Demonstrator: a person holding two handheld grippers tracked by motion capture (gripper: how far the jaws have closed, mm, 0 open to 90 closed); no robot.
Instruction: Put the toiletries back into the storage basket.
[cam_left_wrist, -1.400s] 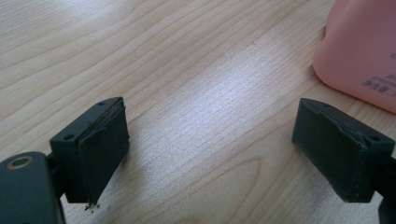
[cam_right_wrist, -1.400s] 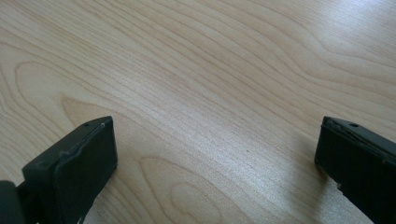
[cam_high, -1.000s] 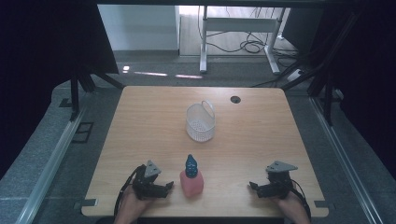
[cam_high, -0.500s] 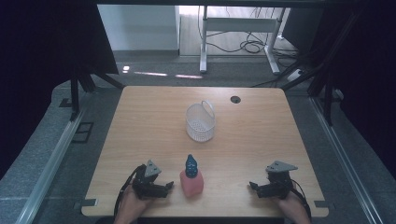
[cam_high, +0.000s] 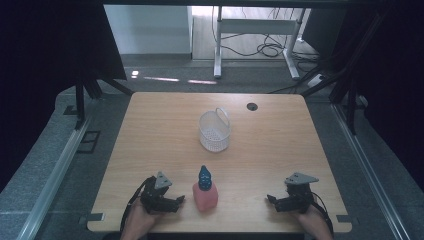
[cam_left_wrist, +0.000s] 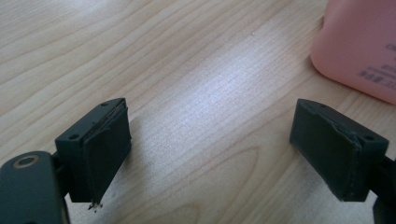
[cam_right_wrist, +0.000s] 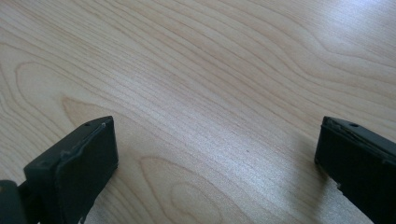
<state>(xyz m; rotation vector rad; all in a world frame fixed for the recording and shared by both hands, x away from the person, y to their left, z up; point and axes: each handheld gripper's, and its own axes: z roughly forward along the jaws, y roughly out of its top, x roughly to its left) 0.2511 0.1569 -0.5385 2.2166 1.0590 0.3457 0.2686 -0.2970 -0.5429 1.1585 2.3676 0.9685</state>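
A pink bottle with a blue cap stands near the table's front edge, between my two grippers. My left gripper rests on the table just left of the bottle, open, with bare wood between its jaws. In the left gripper view the pink bottle sits at the upper right, apart from the jaws. My right gripper lies on the table at the front right, open and holding nothing. The right gripper view has plain wood between its spread jaws. A white mesh basket with a handle stands mid-table.
The wooden table has a dark round cable hole near its far edge. Dark curtains flank both sides. Behind the table stand a white desk frame and cables on the floor.
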